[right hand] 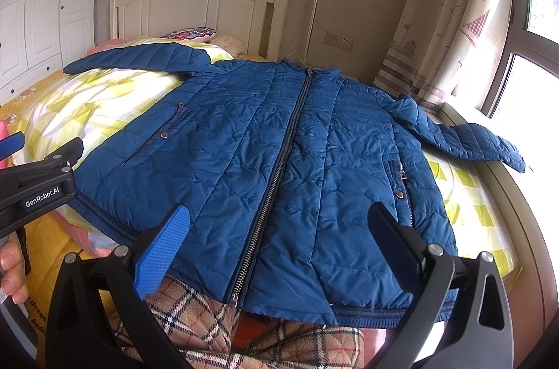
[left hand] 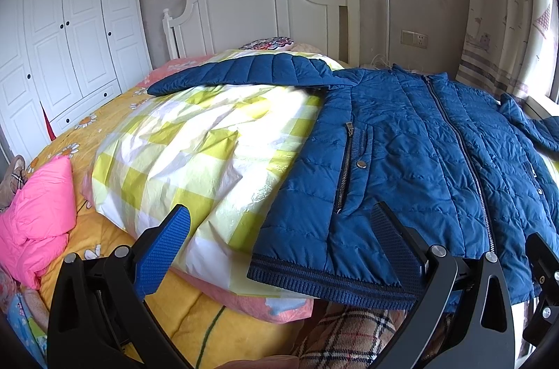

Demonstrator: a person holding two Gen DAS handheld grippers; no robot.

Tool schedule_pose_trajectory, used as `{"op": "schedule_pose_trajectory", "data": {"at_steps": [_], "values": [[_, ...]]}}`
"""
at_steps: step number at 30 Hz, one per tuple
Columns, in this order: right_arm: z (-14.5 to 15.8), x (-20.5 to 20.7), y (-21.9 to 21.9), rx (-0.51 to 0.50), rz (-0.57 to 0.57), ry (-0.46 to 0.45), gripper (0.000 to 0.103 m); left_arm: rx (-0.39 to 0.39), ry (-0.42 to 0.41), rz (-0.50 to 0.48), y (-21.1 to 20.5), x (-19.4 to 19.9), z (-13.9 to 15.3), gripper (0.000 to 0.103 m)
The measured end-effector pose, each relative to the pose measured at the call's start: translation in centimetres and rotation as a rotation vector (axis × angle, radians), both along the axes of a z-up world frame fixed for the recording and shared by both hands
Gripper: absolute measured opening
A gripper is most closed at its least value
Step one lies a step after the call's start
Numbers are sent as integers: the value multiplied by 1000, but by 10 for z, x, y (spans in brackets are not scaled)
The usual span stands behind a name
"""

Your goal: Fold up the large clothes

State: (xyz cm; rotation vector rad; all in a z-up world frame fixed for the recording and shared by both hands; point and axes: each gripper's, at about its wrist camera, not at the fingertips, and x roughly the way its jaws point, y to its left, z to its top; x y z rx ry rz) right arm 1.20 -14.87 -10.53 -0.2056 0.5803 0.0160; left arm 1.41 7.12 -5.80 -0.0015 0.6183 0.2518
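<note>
I see the blue jacket (right hand: 279, 159) lying flat and zipped on the checked sheet (left hand: 195, 152), collar toward the headboard (left hand: 258, 12) at 12 o'clock, one sleeve out to 10 o'clock, the other to 3 o'clock by the window (right hand: 538, 19). My left gripper (left hand: 283, 239) hangs over the hem's left corner, jaws wide apart, holding nothing. My right gripper (right hand: 279, 236) hovers above the hem by the zipper, jaws apart too. A pink jacket (left hand: 38, 215) lies at 9 o'clock.

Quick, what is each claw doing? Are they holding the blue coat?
Left claw: open, holding nothing.
Right claw: open, above the blue coat, not holding it.
</note>
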Motion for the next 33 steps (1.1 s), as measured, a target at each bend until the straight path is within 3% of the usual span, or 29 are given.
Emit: {"op": "schedule_pose_trajectory", "data": {"at_steps": [33], "values": [[1, 0, -10, 46, -11, 7, 101, 16, 26, -10, -2, 1, -6, 99]]}}
